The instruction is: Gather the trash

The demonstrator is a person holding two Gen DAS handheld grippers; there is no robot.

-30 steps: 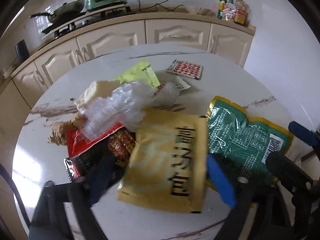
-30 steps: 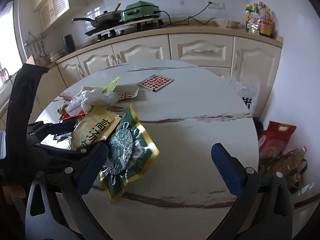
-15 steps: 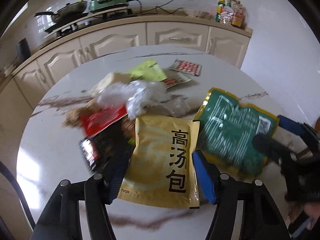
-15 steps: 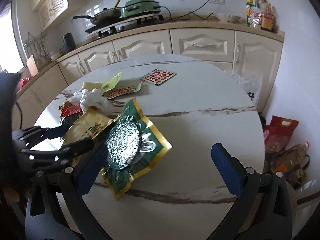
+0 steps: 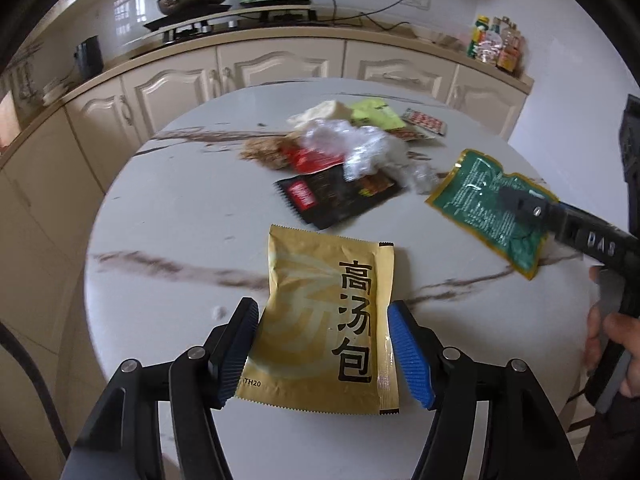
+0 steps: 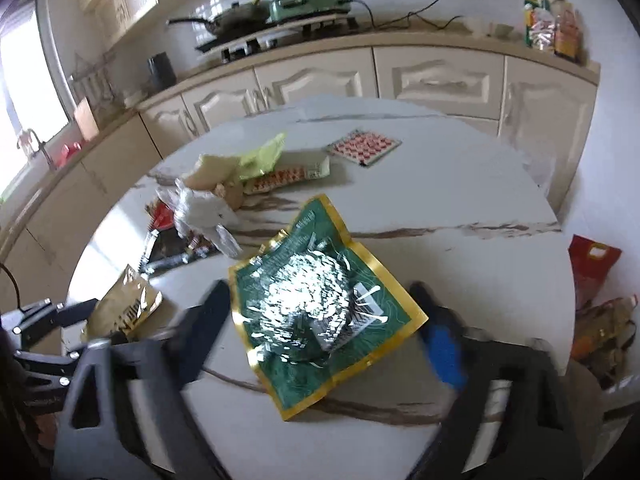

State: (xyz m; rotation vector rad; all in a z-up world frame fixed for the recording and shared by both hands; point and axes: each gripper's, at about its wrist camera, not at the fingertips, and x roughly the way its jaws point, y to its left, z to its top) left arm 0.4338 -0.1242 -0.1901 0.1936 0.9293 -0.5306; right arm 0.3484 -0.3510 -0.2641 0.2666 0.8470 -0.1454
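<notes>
The gold packet [image 5: 324, 320] has been pulled clear of the trash pile [image 5: 340, 152]; the right hand-held gripper [image 6: 324, 320] is closing around the green packet [image 6: 320, 316].

- Flat gold foil sachet [image 5: 320, 320]: pale swirl, black characters.
- Crinkled green foil pouch [image 6: 320, 320]: gold border, silver patch mid-face.
- Round marble-look table [image 5: 180, 220]: white w/ brown veins.
- Flat black wrapper [image 5: 332, 196]: red label.
- Small checked card [image 6: 364, 146]: red/white squares.
- Thin lime-green packet [image 5: 374, 116]: plain.
- Left gripper [image 5: 322, 354] pads: blue, ribbed; frame black.
</notes>
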